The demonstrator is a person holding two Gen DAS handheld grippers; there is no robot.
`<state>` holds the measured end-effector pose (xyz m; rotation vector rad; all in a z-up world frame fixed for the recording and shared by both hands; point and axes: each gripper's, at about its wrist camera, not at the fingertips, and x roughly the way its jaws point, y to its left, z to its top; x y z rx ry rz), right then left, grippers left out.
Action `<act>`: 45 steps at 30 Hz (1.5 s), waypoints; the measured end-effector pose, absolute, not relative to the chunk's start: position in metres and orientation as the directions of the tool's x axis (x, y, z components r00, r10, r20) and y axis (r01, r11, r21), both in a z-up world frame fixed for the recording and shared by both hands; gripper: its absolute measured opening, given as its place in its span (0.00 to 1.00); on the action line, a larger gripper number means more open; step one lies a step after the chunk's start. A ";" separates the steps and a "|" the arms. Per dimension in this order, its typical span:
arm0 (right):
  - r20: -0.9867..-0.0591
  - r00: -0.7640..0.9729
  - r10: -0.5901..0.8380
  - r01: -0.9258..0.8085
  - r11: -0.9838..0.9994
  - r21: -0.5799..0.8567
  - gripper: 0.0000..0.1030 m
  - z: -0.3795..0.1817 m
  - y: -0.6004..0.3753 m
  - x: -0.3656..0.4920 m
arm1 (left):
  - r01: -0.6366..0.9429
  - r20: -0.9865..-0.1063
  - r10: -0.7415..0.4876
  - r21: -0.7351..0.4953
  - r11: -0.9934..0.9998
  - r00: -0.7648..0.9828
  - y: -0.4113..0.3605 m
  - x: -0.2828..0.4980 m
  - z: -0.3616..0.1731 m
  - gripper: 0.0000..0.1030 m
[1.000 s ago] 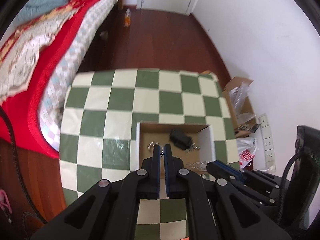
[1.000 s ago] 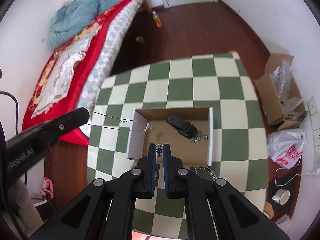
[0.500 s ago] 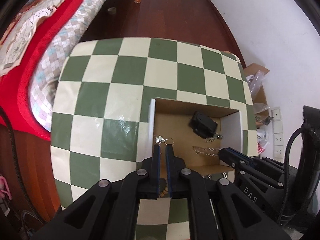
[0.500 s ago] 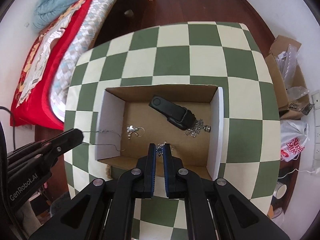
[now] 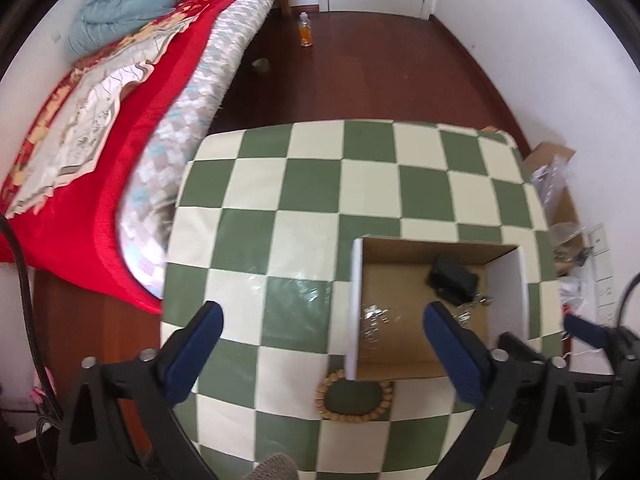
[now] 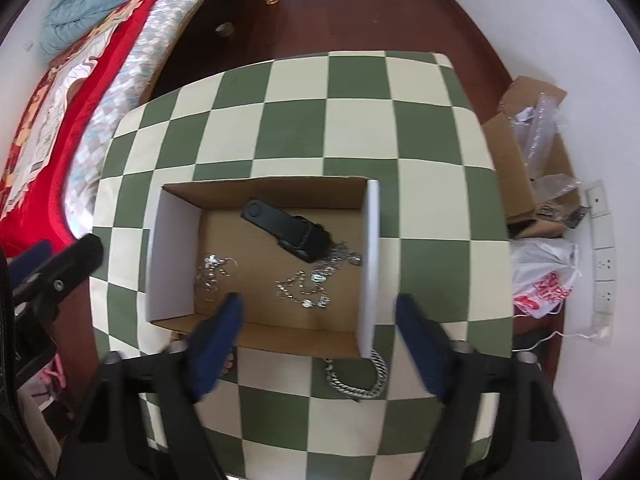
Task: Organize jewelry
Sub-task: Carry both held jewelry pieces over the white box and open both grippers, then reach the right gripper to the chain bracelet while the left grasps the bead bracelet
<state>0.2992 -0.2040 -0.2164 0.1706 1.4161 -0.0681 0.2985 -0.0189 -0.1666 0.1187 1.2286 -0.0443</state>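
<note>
An open cardboard box (image 6: pixel 172 248) (image 5: pixel 524 292) stands on the green-and-cream checked table (image 6: pixel 304 128) (image 5: pixel 304 192). Inside lie a black clip-like item (image 6: pixel 286 228) (image 5: pixel 452 278), a thin silver necklace (image 6: pixel 216 270) at the left and a silver chain with pendants (image 6: pixel 308 288) in the middle. A silver curb-chain bracelet (image 6: pixel 360 384) lies on the table in front of the box. A wooden bead bracelet (image 5: pixel 352 394) lies by the box's near corner. My left gripper (image 5: pixel 324 320) is open and empty. My right gripper (image 6: pixel 320 308) is open and empty above the box's near edge.
A bed with a red cover (image 5: pixel 100 128) runs along the table's left side. Cardboard and plastic bags (image 6: pixel 536 152) sit on the floor to the right by the wall. An orange bottle (image 5: pixel 306 32) stands on the wooden floor beyond the table.
Both grippers have opened and let go of their jewelry, which now lies in the box. Both have pulled back from the box.
</note>
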 end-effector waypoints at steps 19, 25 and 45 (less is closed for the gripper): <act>-0.968 0.246 -0.057 0.151 0.988 -0.020 1.00 -0.193 -0.199 0.259 | 0.066 -0.889 0.066 0.107 0.992 0.452 -0.008 0.253 -0.150 1.00; -0.939 0.330 -0.098 0.155 0.987 -0.049 1.00 -0.168 -0.196 0.239 | 0.037 -0.847 0.093 0.132 0.991 0.523 -0.002 0.226 -0.126 1.00; -0.855 0.512 -0.080 0.213 0.976 0.037 1.00 -0.104 -0.201 0.161 | -0.075 -0.767 0.170 0.158 0.985 0.619 0.017 0.161 -0.099 1.00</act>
